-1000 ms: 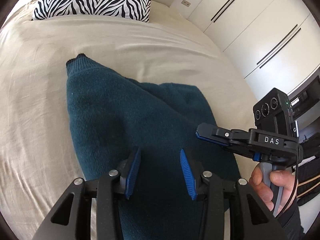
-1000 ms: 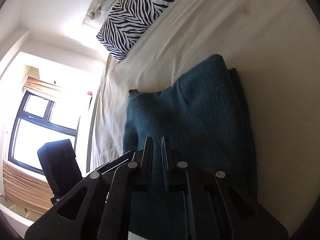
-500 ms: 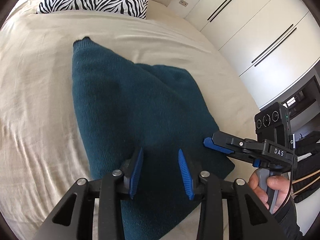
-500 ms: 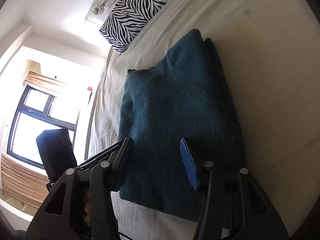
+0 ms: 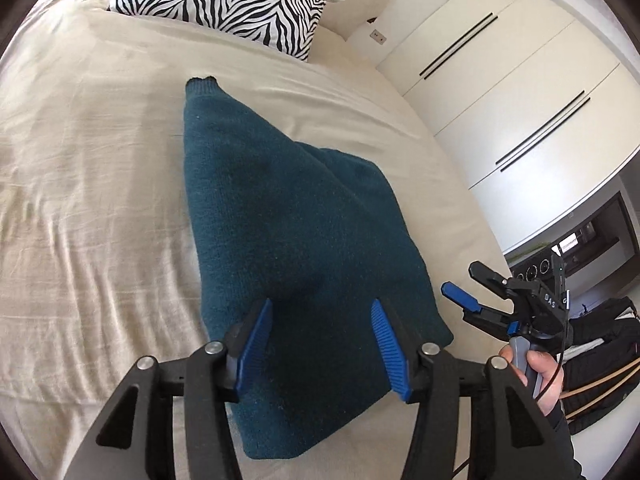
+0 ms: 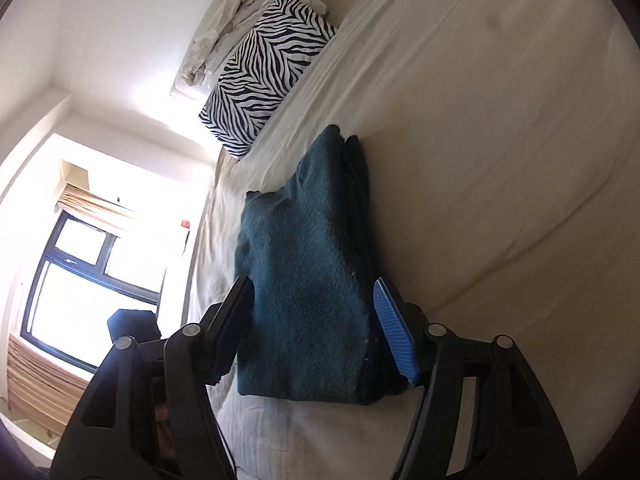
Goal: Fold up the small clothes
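Observation:
A dark teal knitted sweater (image 5: pixel 288 232) lies folded flat on the cream bed sheet (image 5: pixel 88 208); one sleeve cuff points toward the pillow. It also shows in the right wrist view (image 6: pixel 304 280) as a folded stack. My left gripper (image 5: pixel 322 332) is open and empty, hovering above the sweater's near end. My right gripper (image 6: pixel 314 320) is open and empty, just off the sweater's near edge; it also shows in the left wrist view (image 5: pixel 468 284), to the right of the sweater, held by a hand.
A zebra-print pillow (image 5: pixel 224 0) lies at the head of the bed, with crumpled white bedding (image 6: pixel 228 28) behind it. White wardrobe doors (image 5: pixel 520 92) stand to the right. A window (image 6: pixel 80 280) and a dark chair (image 6: pixel 132 324) are beyond the bed's far side.
My right gripper opened and both grippers drew back from the sweater. The sweater went from bunched and lifted to lying flat on the bed.

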`<state>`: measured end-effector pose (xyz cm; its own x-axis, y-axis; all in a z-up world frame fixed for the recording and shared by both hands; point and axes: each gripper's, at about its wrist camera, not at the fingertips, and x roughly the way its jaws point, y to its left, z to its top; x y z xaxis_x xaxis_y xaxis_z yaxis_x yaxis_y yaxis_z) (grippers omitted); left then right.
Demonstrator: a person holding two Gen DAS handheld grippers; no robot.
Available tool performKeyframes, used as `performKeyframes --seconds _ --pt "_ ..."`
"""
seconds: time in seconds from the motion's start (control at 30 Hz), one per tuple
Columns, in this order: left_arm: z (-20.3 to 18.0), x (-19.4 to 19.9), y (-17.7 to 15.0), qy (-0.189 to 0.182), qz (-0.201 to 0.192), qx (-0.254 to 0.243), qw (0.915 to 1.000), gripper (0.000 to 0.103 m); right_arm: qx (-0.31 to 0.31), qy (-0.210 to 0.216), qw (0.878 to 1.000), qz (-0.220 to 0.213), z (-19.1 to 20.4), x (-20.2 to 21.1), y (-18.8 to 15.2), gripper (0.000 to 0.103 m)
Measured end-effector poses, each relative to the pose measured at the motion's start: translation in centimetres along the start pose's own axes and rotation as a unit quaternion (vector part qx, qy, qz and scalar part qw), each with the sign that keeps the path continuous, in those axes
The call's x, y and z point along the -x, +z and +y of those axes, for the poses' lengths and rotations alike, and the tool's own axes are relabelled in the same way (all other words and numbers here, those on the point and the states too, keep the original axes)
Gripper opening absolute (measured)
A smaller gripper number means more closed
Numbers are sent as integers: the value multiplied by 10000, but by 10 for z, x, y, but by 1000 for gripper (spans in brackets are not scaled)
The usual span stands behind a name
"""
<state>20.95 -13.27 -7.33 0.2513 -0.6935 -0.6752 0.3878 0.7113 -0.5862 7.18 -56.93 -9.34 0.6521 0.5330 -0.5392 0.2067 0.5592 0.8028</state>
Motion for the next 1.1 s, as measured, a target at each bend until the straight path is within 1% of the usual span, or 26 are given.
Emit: performKeyframes --seconds 0.13,0.2,0.23,0.3,0.33,0.37,0.4,0.47,0.6,0.63,0.67,0.7,0.73,0.77,0.8,0.87,0.9,1.0,1.1 --pt "15 -3 3 -220 78 281 9993 55 -171 -132 9991 367 -5 -27 19 62" --pt "15 2 4 -253 -52 326 9991 55 -199 -208 9987 429 -7 -39 23 62" --pt "15 8 3 -213 -192 304 9991 56 -231 -174 9983 505 -9 -48 25 62" --pt "20 25 2 -179 -497 333 9980 67 -274 -203 9977 581 -10 -62 28 62" --pt "21 31 2 -231 -654 371 9969 69 -258 -206 9978 581 -8 -67 30 62" --pt "24 35 1 -246 -780 437 9957 74 -226 -186 9978 590 -7 -70 33 62" --pt "27 35 3 -175 -762 471 9958 78 -215 -186 9976 626 -5 -77 37 62" --pt "36 25 7 -7 -511 537 9972 78 -208 -234 9971 688 -2 -86 44 62" --pt "46 -3 13 -128 29 854 9963 78 -33 -369 9954 881 9 -103 50 62" --pt "46 -7 14 -10 35 852 9964 78 19 -419 9947 937 12 -107 51 61" --pt "45 -10 11 30 89 868 9962 78 70 -474 9940 981 15 -112 53 61" --pt "48 -14 13 44 169 947 9954 77 106 -534 9934 1014 18 -117 55 60" --pt "49 -18 11 85 223 1036 9943 73 145 -612 9924 1057 20 -121 57 54" --pt "49 -21 13 208 290 1047 9939 65 172 -725 9908 1126 21 -126 58 43" --pt "47 -22 13 323 341 1002 9939 60 187 -808 9898 1161 23 -130 59 40" --pt "42 -24 15 475 425 904 9939 56 325 -957 9878 1186 30 -136 59 33" --pt "38 -24 16 556 466 815 9940 53 590 -1326 9836 1071 34 -138 57 32" --pt "33 -25 19 708 517 627 9942 46 907 -1680 9766 990 50 -141 51 27" --pt "26 -21 19 743 504 559 9944 42 1299 -2049 9663 860 72 -138 42 22"
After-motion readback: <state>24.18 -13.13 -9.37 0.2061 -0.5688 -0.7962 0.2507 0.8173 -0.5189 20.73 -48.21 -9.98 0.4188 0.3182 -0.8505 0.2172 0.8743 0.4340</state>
